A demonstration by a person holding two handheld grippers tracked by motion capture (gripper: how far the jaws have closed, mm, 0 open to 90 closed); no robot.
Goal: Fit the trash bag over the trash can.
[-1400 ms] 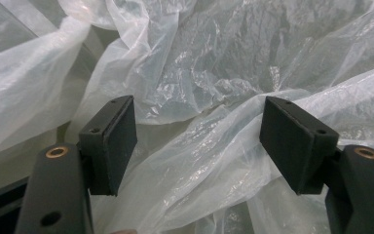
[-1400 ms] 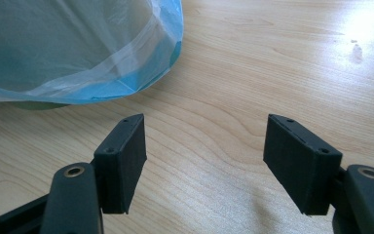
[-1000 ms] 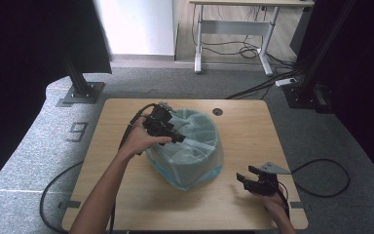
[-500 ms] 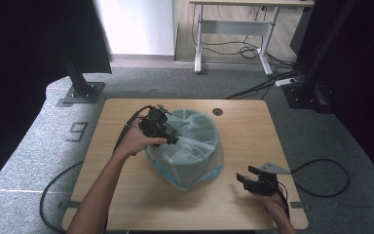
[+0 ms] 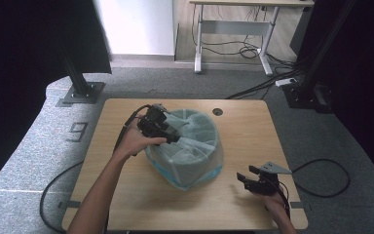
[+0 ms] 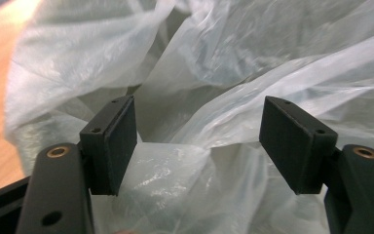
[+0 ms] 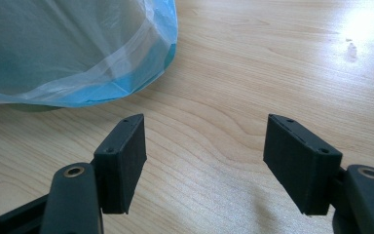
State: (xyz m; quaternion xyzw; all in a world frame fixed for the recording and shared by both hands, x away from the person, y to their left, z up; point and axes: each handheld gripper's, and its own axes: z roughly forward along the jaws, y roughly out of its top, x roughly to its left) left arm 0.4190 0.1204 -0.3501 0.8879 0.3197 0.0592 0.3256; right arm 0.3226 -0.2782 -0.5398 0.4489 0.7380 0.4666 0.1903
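A blue round bin lined with a thin clear plastic bag (image 5: 190, 148) stands in the middle of the wooden table (image 5: 243, 126). My left gripper (image 5: 173, 138) is at the bin's left rim, open, its jaws spread over crumpled bag plastic (image 6: 214, 122) with nothing pinched between them. My right gripper (image 5: 246, 178) rests low near the table's front right, open, jaws apart over bare wood (image 7: 214, 146). In the right gripper view the bin's blue base and the bag's hem (image 7: 78, 63) lie ahead at upper left, apart from the jaws.
A small round cable hole (image 5: 217, 111) sits near the table's far edge. Cables trail off both sides of the table to the grey carpet. A white desk frame (image 5: 233, 34) and black stand bases (image 5: 80, 92) are beyond the table.
My left gripper has shifted slightly along the bin's left rim, staying on the bag. The right gripper has stayed where it was.
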